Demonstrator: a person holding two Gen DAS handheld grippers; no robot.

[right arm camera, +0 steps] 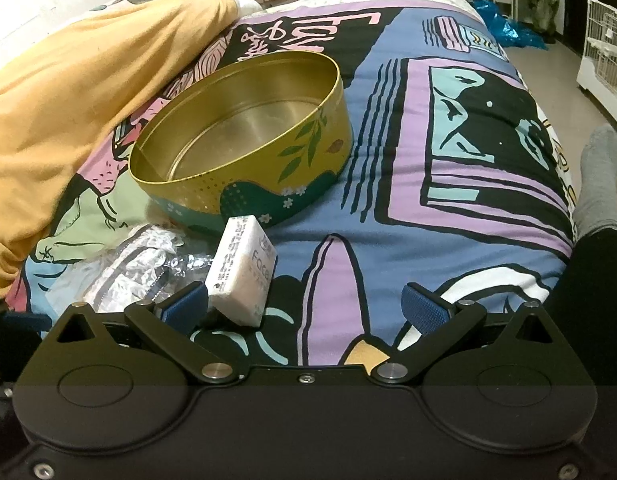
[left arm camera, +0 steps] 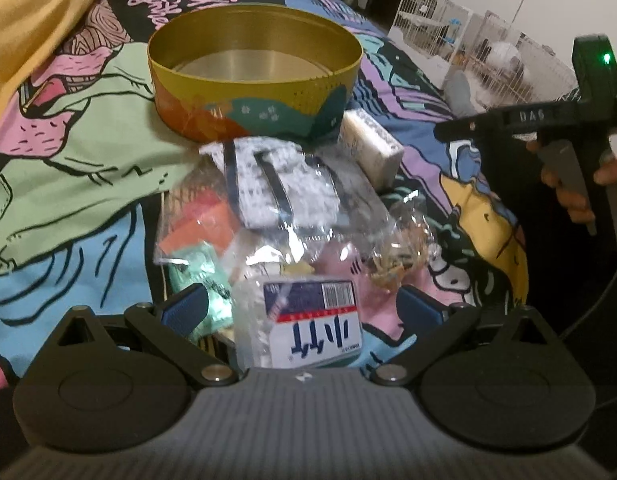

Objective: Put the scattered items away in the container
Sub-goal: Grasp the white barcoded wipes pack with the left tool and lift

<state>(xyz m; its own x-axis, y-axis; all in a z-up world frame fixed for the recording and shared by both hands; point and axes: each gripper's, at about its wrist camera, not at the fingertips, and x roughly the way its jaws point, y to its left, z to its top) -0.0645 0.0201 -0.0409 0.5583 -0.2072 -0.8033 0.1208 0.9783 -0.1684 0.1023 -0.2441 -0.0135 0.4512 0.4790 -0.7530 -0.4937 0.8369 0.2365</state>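
Note:
A round gold tin [left arm camera: 254, 76] with a painted wall stands empty on the bed; it also shows in the right wrist view [right arm camera: 244, 136]. In front of it lies a heap of clear plastic packets [left arm camera: 280, 200], a small white and blue pack [left arm camera: 312, 320] and a white tissue pack [left arm camera: 370, 146]. My left gripper [left arm camera: 304, 310] is open, its blue pads either side of the small pack. My right gripper [right arm camera: 306, 306] is open and empty, just right of the tissue pack [right arm camera: 244, 272]. The crinkled packets [right arm camera: 140, 264] lie left of it.
A yellow blanket [right arm camera: 68, 100] is bunched on the left of the patterned bedspread [right arm camera: 428, 184]. White wire cages [left arm camera: 468, 40] stand on the floor at the right. A leg in a grey sock [right arm camera: 596, 184] rests at the bed's right edge.

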